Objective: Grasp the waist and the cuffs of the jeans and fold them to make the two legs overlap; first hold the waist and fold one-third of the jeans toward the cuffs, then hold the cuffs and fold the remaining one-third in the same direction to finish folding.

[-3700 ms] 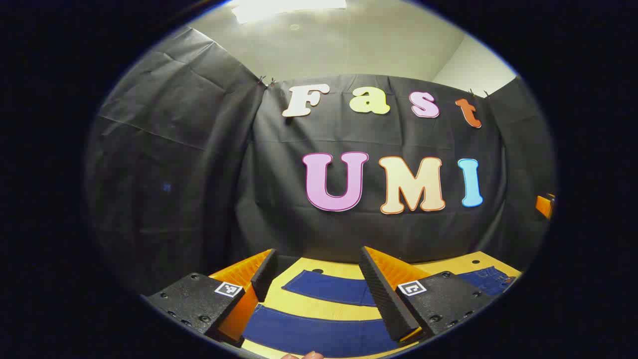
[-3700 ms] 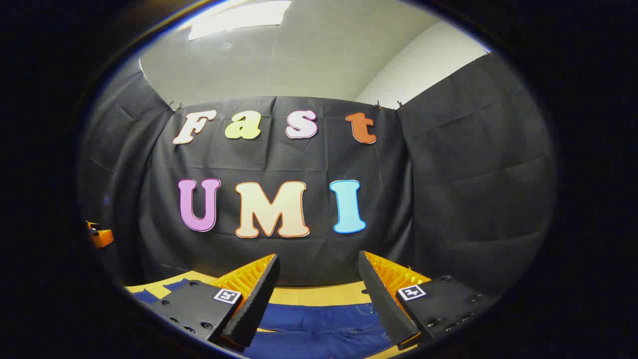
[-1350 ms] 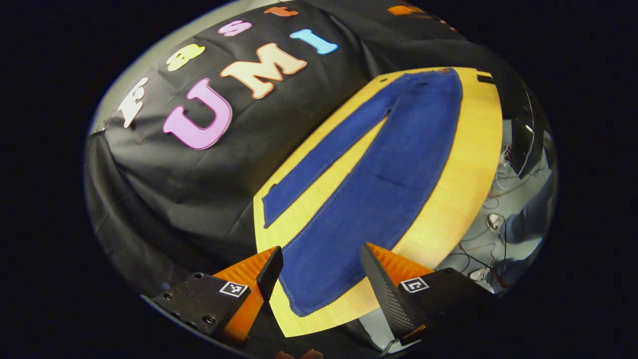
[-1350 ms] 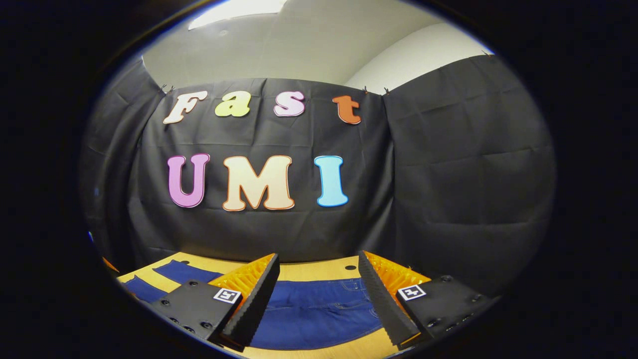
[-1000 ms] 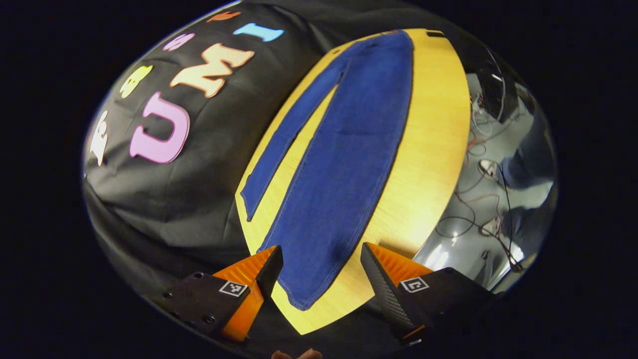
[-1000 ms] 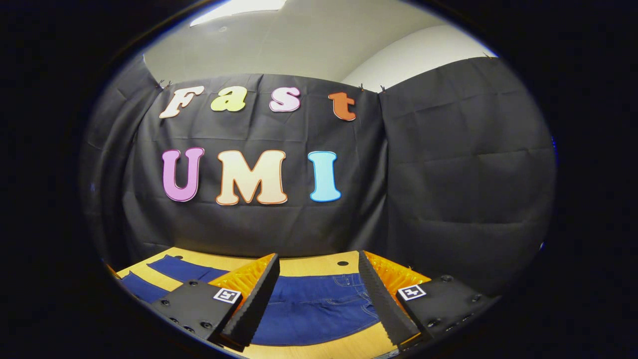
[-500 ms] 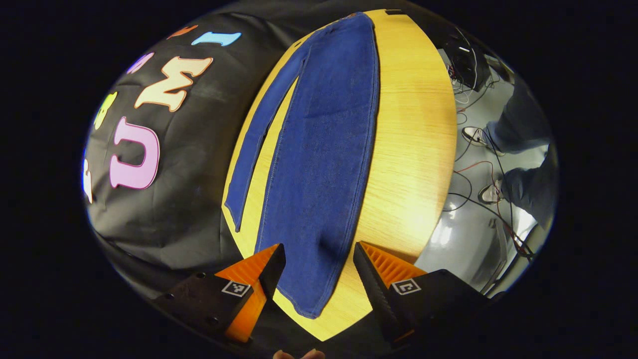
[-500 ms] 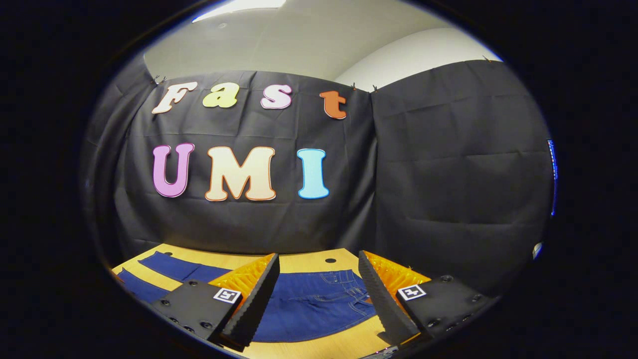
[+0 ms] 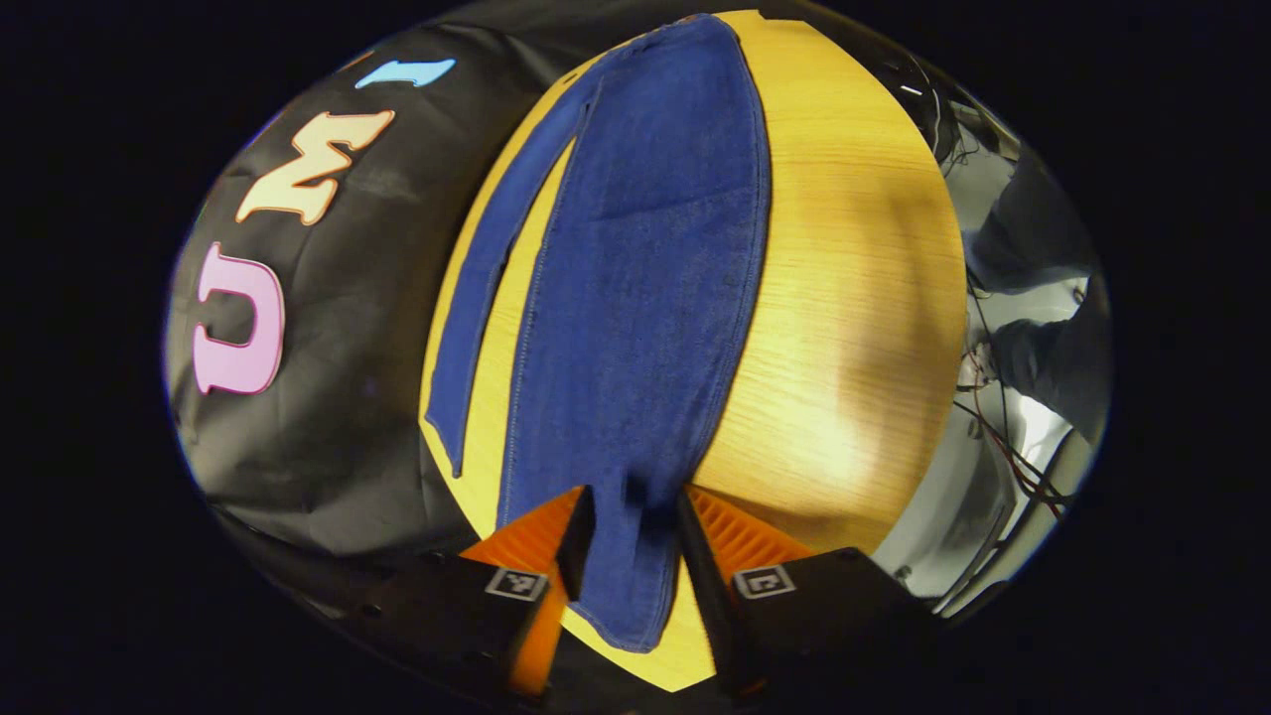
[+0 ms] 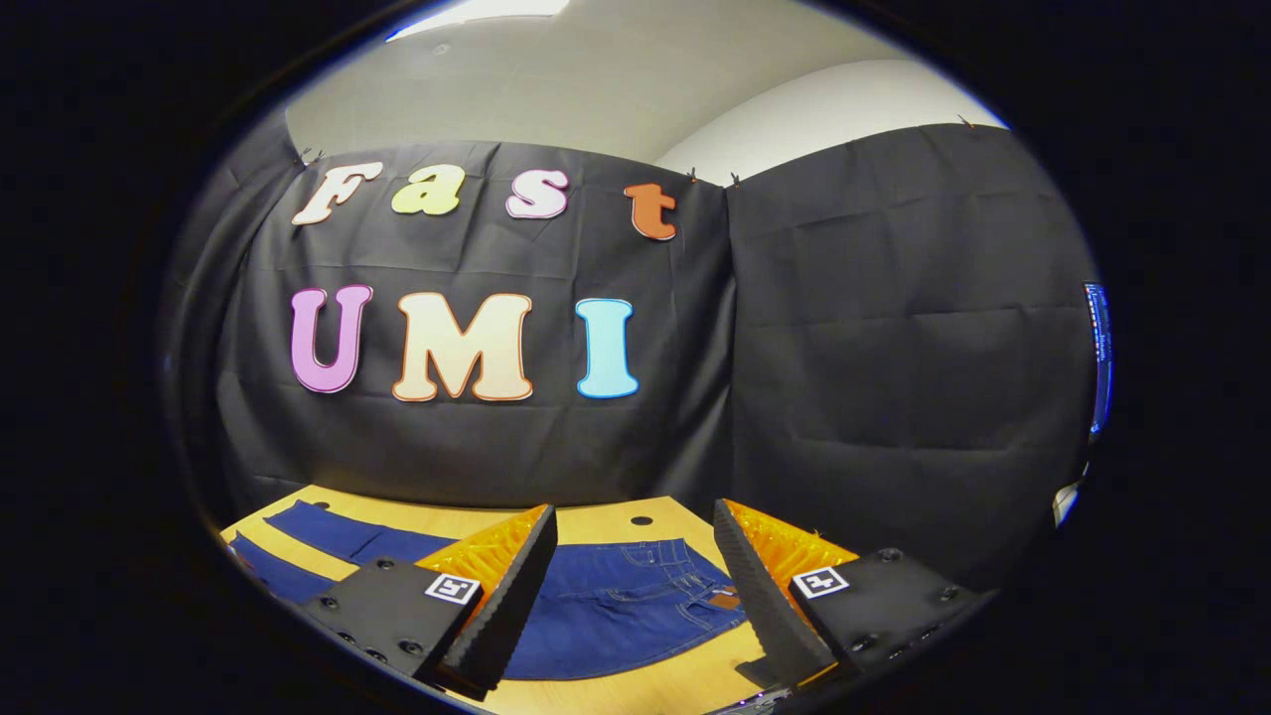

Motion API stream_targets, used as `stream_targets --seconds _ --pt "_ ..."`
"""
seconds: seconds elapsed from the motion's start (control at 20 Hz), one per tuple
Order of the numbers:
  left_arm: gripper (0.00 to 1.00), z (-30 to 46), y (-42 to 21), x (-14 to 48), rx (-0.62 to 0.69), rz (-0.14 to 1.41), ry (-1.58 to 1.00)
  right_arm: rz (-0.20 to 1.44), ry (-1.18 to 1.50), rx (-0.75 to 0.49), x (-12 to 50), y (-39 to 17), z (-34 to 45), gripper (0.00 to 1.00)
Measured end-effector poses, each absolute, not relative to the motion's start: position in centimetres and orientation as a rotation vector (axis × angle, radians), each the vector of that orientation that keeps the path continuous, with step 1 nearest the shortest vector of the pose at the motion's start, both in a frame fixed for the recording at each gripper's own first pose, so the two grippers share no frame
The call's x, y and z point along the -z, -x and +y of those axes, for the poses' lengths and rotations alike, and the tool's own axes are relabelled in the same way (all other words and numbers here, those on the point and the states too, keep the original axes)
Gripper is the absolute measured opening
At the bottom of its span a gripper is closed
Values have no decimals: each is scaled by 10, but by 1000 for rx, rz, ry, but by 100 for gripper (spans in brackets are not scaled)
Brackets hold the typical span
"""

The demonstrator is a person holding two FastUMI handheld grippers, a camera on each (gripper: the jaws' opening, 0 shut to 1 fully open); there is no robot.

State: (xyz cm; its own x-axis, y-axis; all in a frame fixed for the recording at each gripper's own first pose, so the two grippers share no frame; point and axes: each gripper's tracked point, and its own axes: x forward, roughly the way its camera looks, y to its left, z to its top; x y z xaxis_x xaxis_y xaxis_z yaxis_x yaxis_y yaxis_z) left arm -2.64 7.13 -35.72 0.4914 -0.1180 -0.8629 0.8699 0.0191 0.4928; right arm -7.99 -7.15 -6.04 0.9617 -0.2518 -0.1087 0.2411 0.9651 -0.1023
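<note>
In the left gripper view, the camera looks down along a wooden table (image 9: 854,298) that runs from six o'clock up to twelve o'clock. A pair of blue jeans (image 9: 645,298) lies flat along it, legs parted in a narrow V: one broad leg fills the middle and a thinner strip of the other leg lies at nine to ten o'clock, with bare wood between them. The near leg's cuff (image 9: 626,606) sits at six o'clock, close to the table's near edge. Bare wood stretches wide from two to four o'clock, out to the table's rim; beyond it, at three to four o'clock, lie grey floor and loose cables. The left gripper (image 9: 632,526) sits at six o'clock with its two fingers drawn narrow either side of the cuff end of that leg, the cloth between them; whether both fingers press on it I cannot tell. In the right gripper view, the camera looks level across the table (image 10: 685,685) toward the black booth wall. The waist end of the jeans (image 10: 616,606) lies at six o'clock, showing stitched seams and a small brown patch, with a strip of bare wood in front of it and behind it. The legs trail away toward eight o'clock. The right gripper (image 10: 635,586) hangs above the waist with fingers spread wide, holding nothing.
</note>
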Motion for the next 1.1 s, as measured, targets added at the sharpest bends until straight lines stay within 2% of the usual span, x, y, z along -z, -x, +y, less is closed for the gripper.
stream_targets --seconds 0.1,0.2,0.5,0.7,1.1 --pt "22 72 35 359 900 780 -1322 120 95 245 60 76 -74 97" --pt "4 70 33 358 884 781 -1329 120 117 231 63 70 -78 97" --pt "0 72 33 360 831 804 -1290 190 199 124 93 41 -105 98" --pt "0 70 34 360 808 829 -1302 247 415 78 116 27 -143 99" --pt "0 70 33 360 764 870 -1312 453 770 -122 208 41 -173 100"
